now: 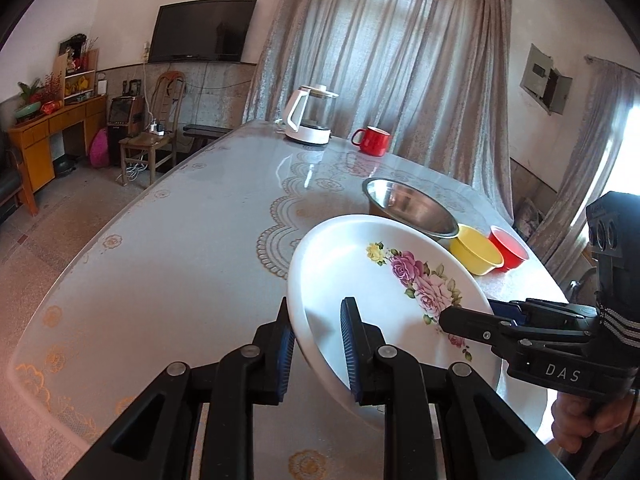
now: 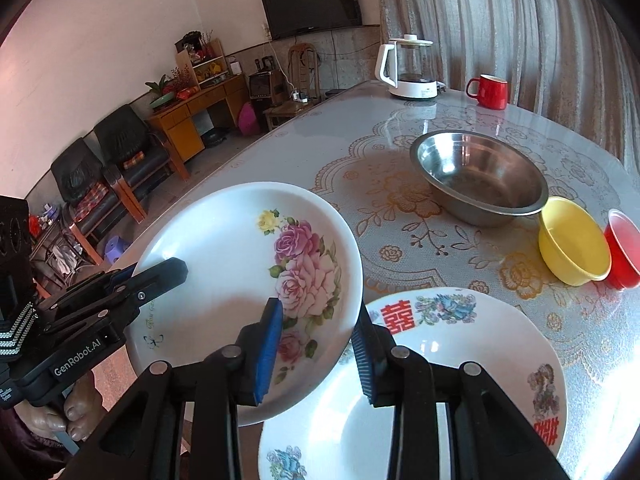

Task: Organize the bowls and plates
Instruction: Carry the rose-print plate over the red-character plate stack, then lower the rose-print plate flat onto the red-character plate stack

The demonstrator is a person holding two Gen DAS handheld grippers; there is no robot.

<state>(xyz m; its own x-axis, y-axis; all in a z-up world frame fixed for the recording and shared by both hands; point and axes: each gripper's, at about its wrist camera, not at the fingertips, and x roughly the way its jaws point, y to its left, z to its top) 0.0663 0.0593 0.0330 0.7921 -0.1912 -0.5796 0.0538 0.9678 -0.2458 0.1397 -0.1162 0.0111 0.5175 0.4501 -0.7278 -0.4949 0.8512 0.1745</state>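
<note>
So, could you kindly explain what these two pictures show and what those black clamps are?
There is no robot here. A person carries a pinching tool in each hand, each with a wide-angle camera looking along its two fingers, and each picture comes from one of them. The left tool pinches the rim of a tilted rose plate. The right tool straddles the opposite rim, though I cannot tell if it presses. On the table are another plate, a steel bowl, a yellow bowl, a red bowl, a mug and a kettle.
</note>
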